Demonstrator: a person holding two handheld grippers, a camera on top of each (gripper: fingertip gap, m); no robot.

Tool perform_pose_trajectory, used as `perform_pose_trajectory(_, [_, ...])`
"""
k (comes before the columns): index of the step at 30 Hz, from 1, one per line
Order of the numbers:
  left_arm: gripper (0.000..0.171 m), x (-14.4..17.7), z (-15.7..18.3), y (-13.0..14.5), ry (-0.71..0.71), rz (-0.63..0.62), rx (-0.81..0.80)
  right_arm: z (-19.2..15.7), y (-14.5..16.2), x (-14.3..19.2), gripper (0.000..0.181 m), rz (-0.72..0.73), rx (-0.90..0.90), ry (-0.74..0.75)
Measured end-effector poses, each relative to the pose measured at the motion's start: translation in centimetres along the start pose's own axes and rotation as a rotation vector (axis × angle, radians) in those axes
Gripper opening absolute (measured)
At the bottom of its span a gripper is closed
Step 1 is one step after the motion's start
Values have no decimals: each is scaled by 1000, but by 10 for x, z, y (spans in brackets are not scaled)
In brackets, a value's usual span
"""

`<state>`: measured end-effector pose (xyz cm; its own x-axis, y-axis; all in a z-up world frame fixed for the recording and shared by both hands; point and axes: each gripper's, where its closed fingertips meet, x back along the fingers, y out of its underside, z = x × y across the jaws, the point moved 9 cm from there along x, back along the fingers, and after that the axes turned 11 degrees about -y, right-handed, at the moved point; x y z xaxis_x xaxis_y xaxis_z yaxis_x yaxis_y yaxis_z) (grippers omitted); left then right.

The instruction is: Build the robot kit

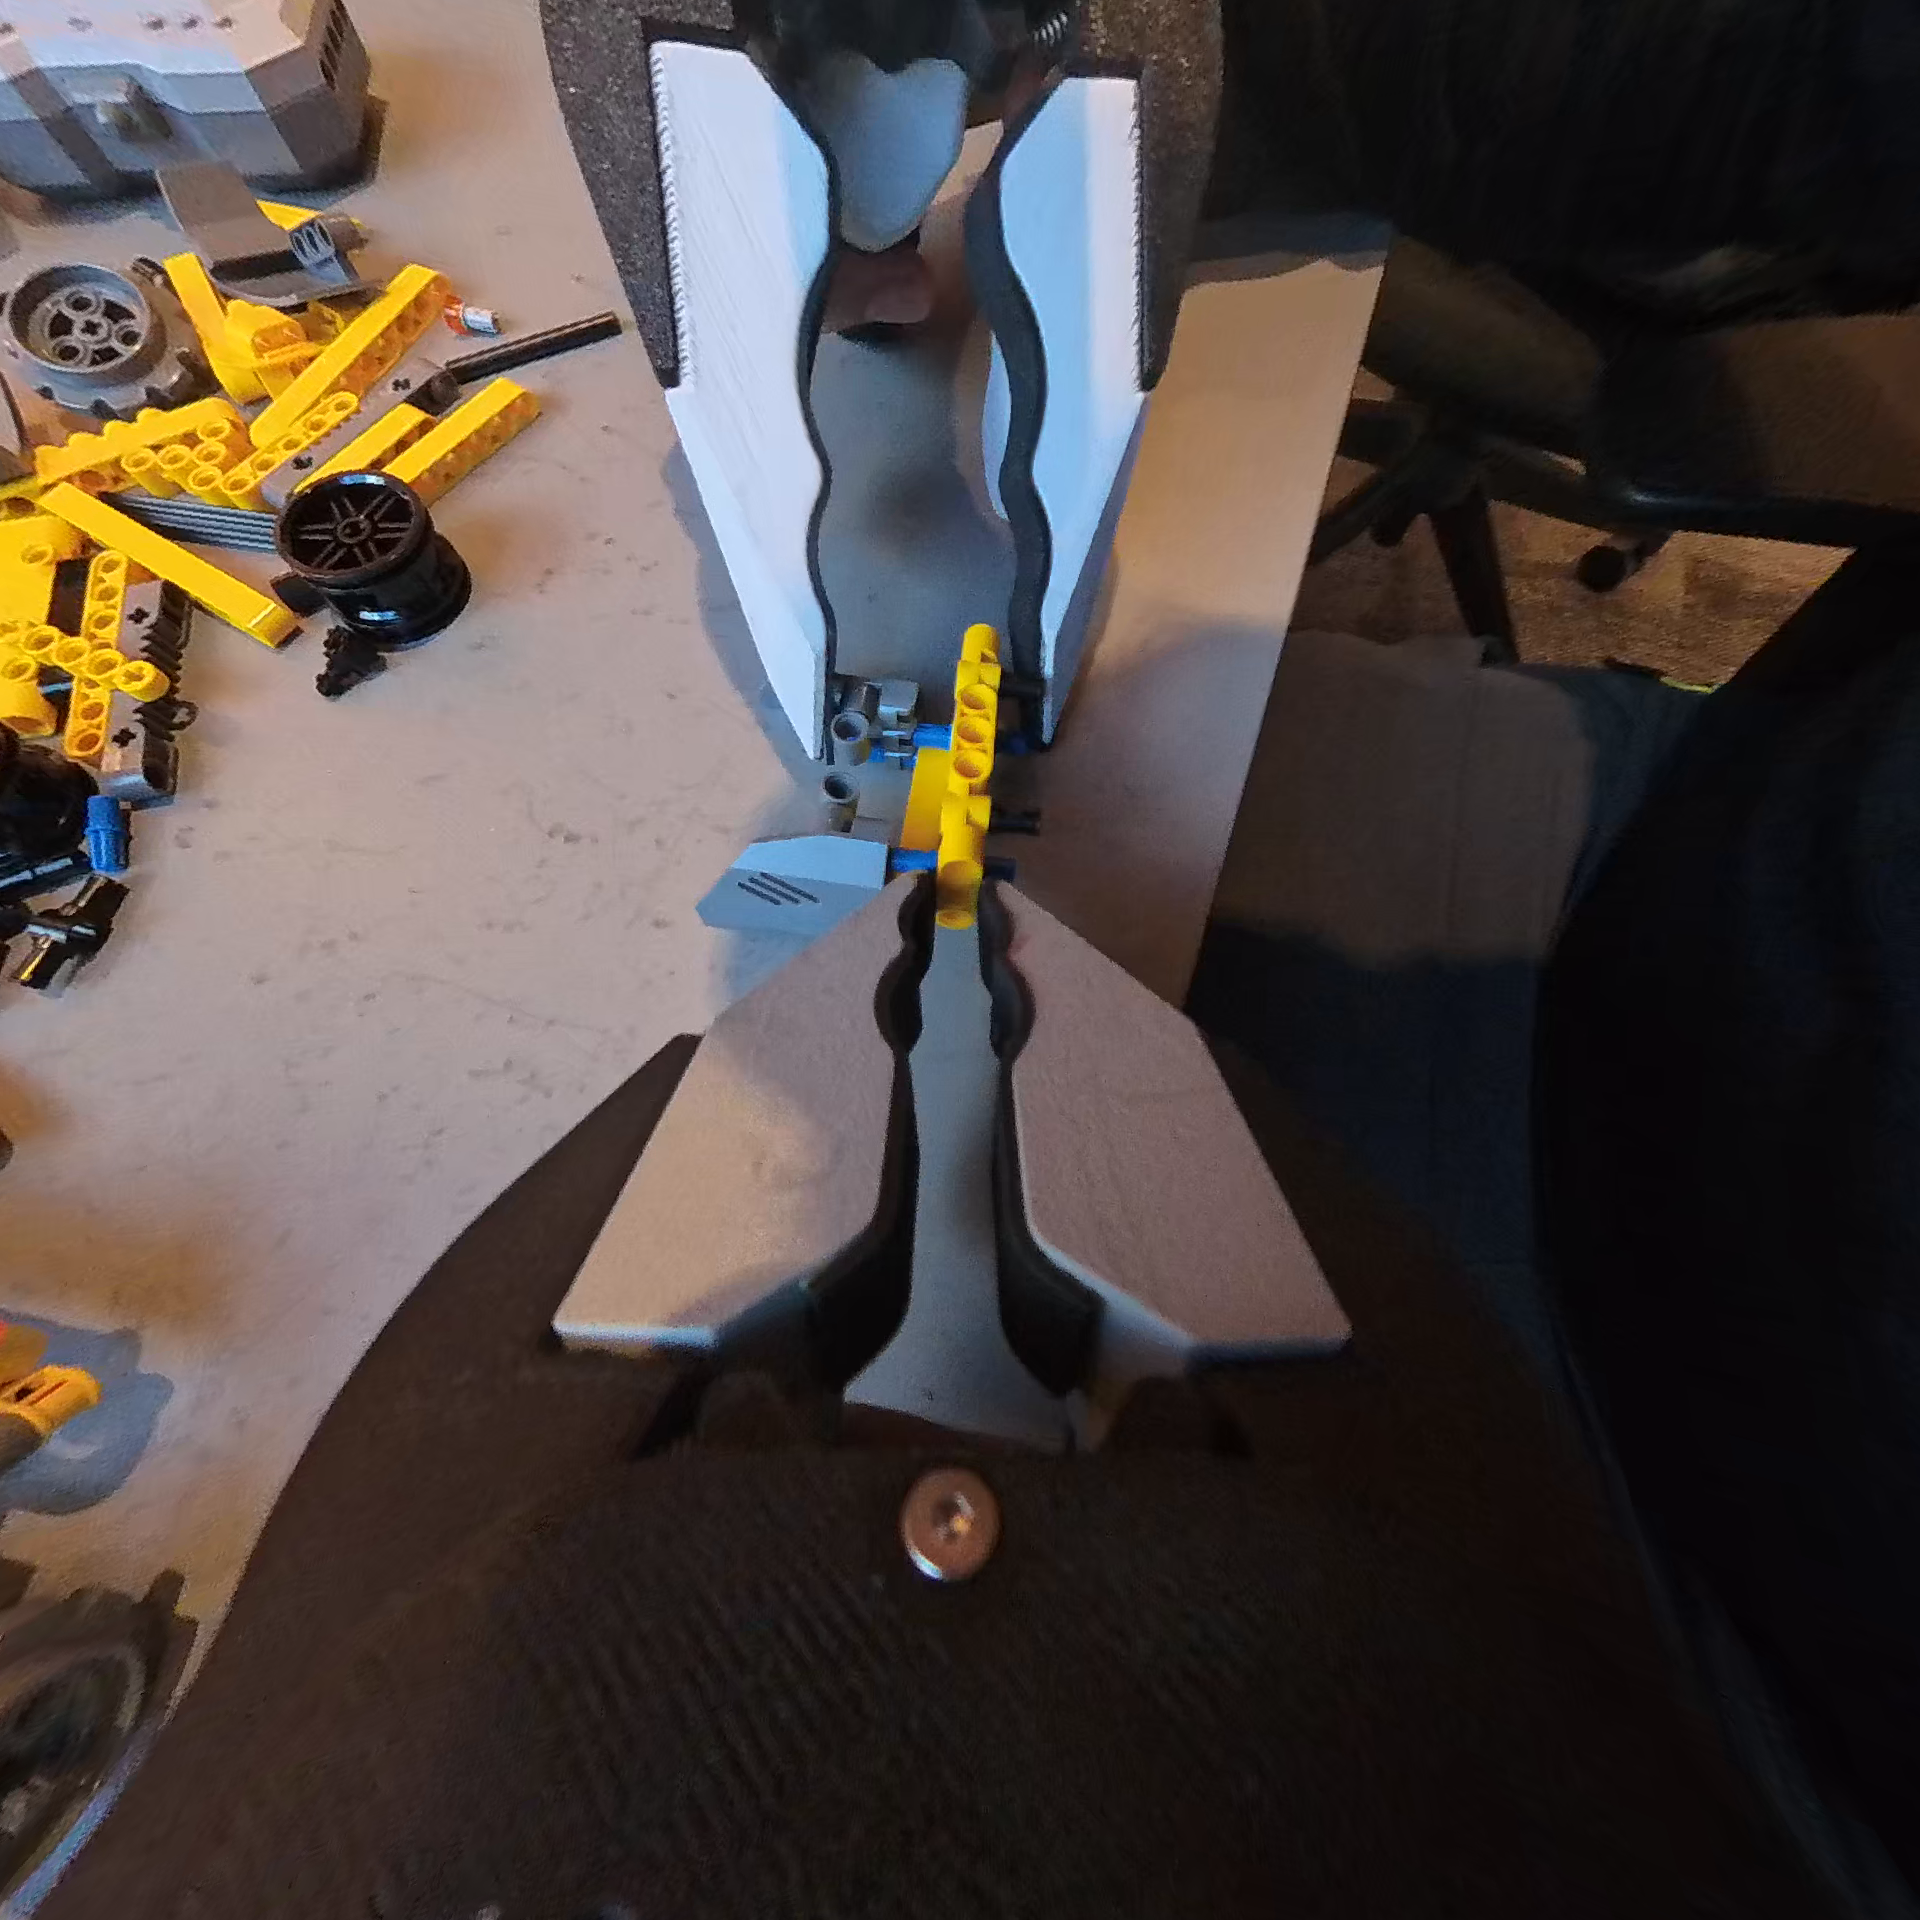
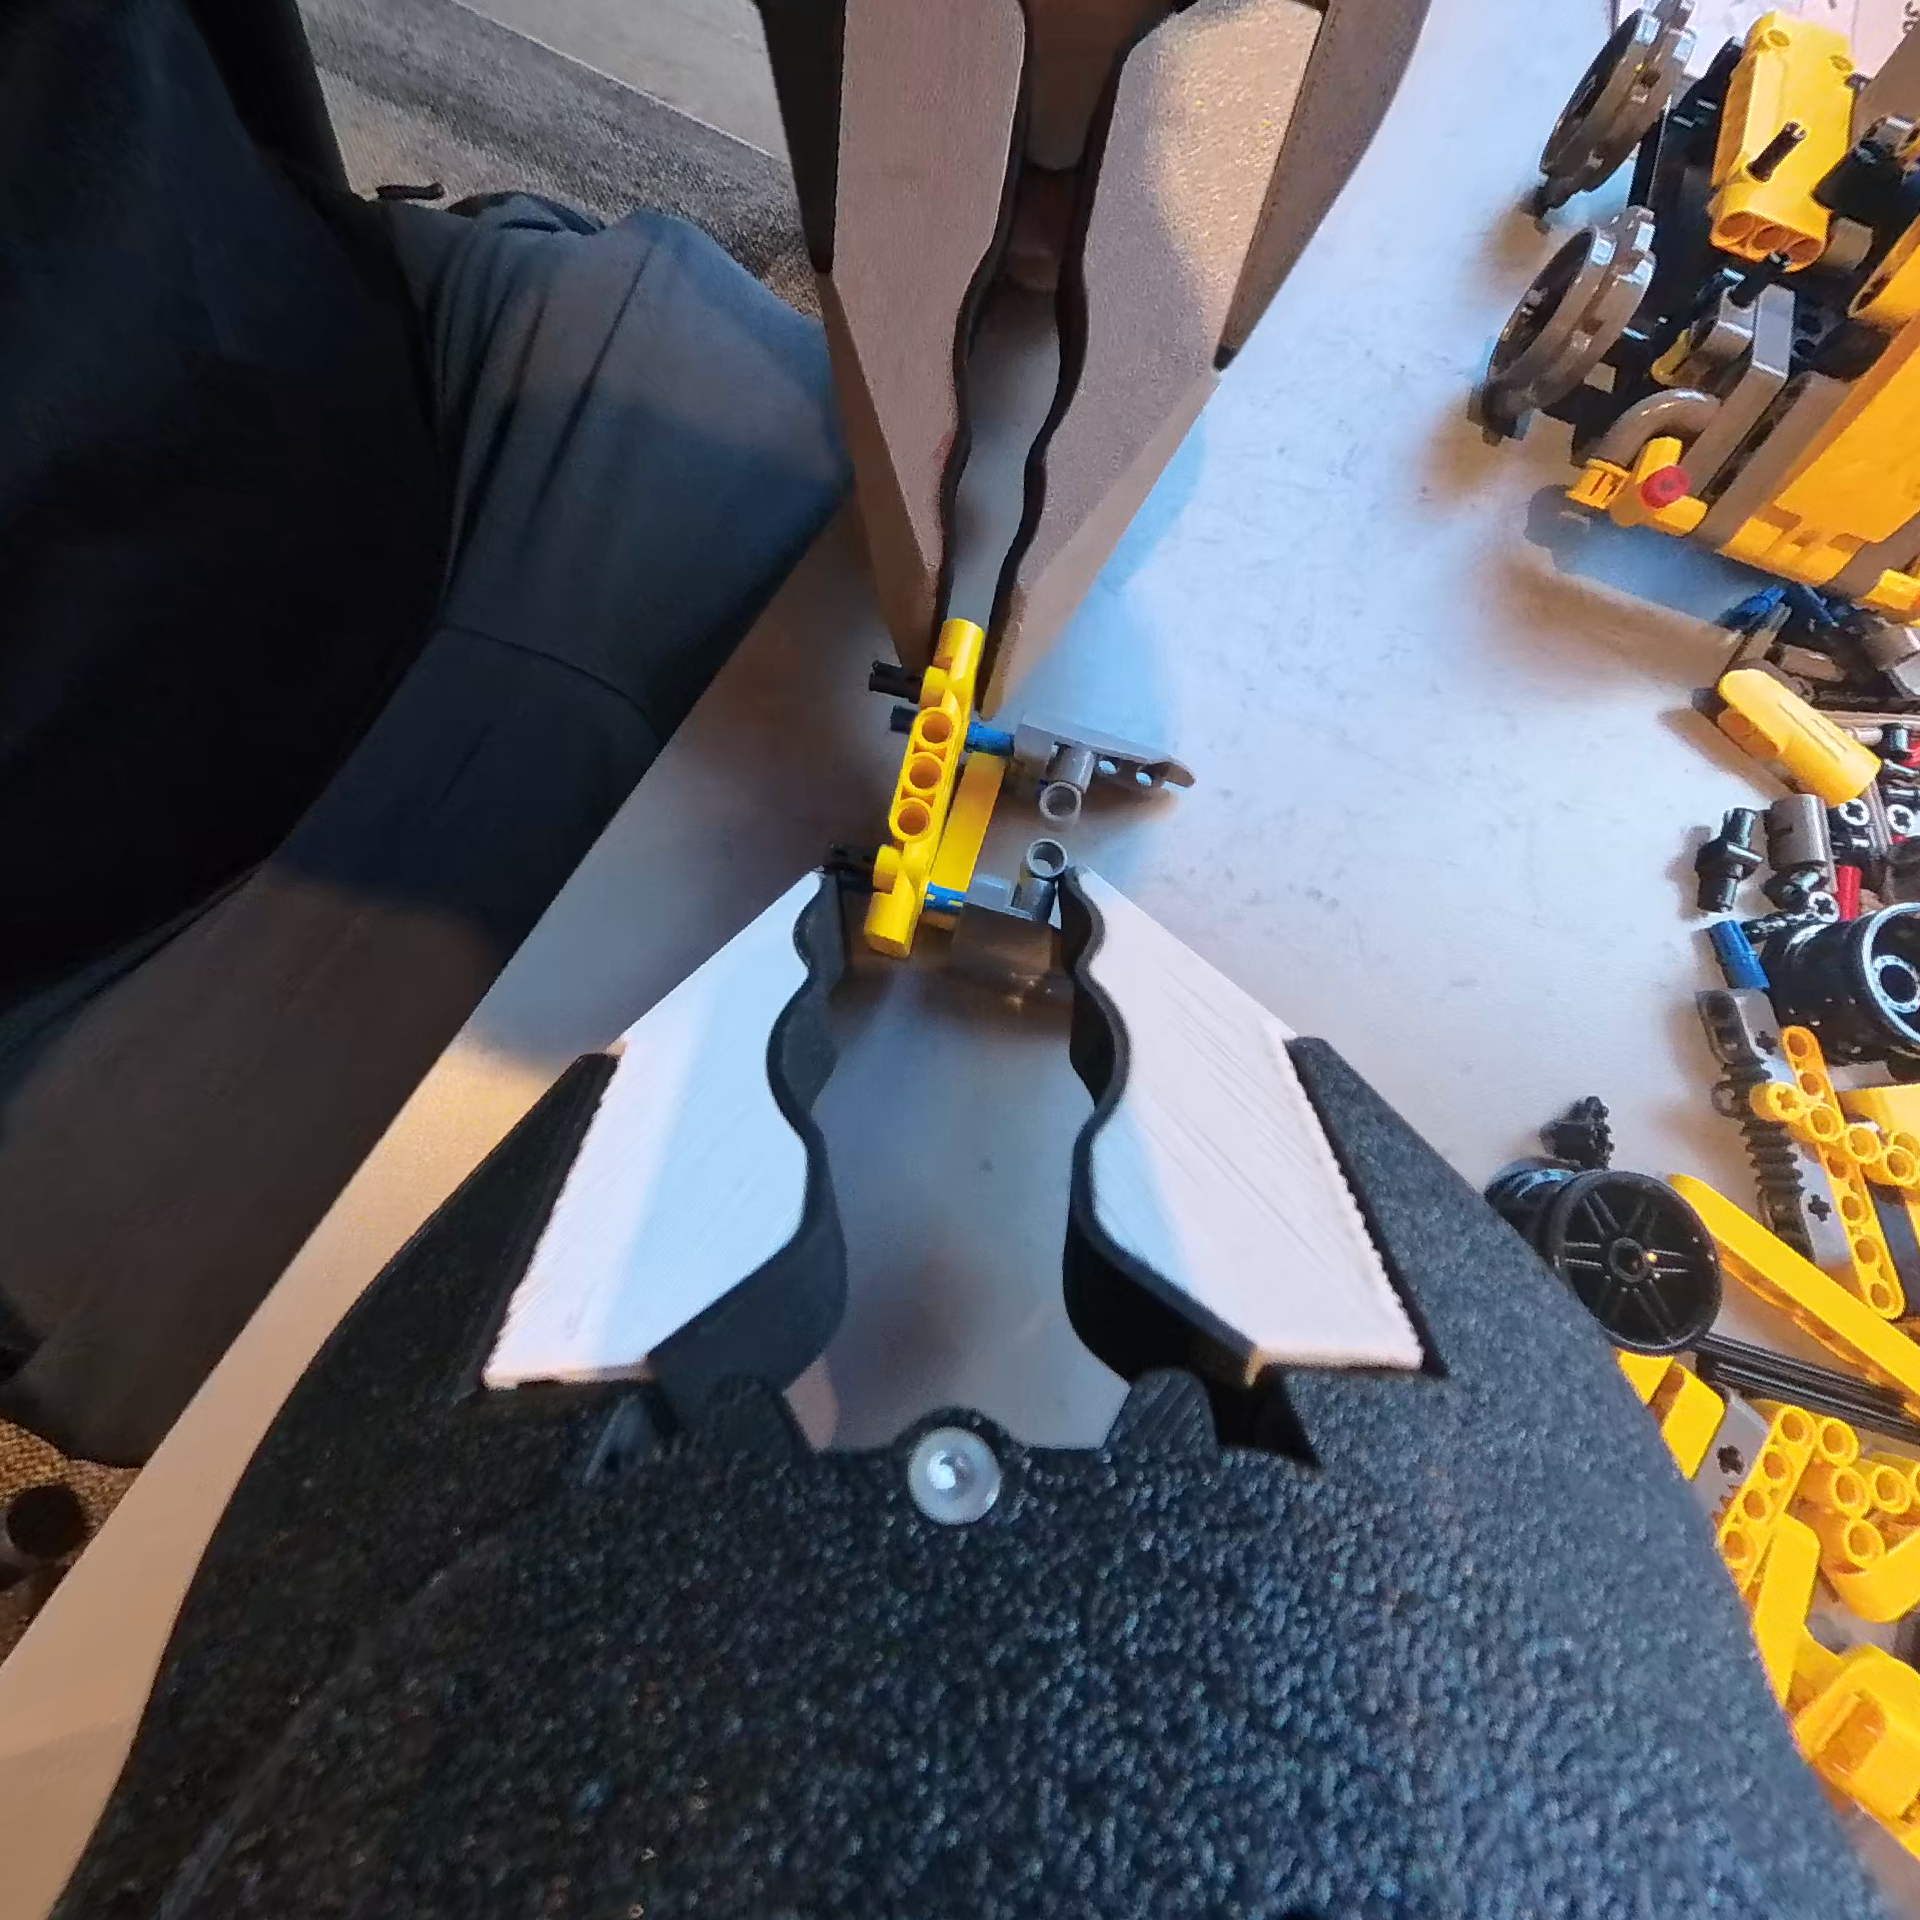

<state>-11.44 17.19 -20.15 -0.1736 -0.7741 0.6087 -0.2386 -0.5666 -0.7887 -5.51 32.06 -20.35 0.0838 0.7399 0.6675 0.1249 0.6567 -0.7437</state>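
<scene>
Nearest the left wrist camera, the left gripper (image 1: pixel 951 904) with grey wedge fingers is pinched narrow on the near end of a yellow perforated plastic beam (image 1: pixel 961 774), its tips closed against that end. That beam's long axis runs straight ahead from this claw toward the right gripper (image 2: pixel 951 883), so the two claws face each other along it, both equally close, one at each end. White-fingered, the right claw stands wider, straddling the beam's far end together with the small grey connector pieces (image 1: pixel 868 717) pinned to the beam by blue pegs; I cannot tell whether its pads actually press on them. A grey slanted panel (image 1: pixel 795 883) sticks out sideways from the beam, toward the heap of loose yellow beams (image 1: pixel 156 499) and black wheel (image 1: pixel 358 535). All this sits close to the edge of the pale tabletop (image 1: pixel 520 883)
</scene>
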Motion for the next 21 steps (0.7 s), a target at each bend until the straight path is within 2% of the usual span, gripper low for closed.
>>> perform_pose_trajectory(7, [13, -2, 0, 0, -36, -12, -9, 0, 1, 0, 42, -8, 9, 13])
perform_pose_trajectory(10, [23, -1, 0, -2, -61, 5, -3, 1, 1, 1, 43, -12, 3, 21])
perform_pose_trajectory(16, [27, 1, 3, -1, -115, -5, -51, 2, 1, 1, 43, -12, 1, 23])
perform_pose_trajectory(21, [52, 3, -2, -2, -214, -19, -100, 2, 1, 0, 41, -13, 6, 22])
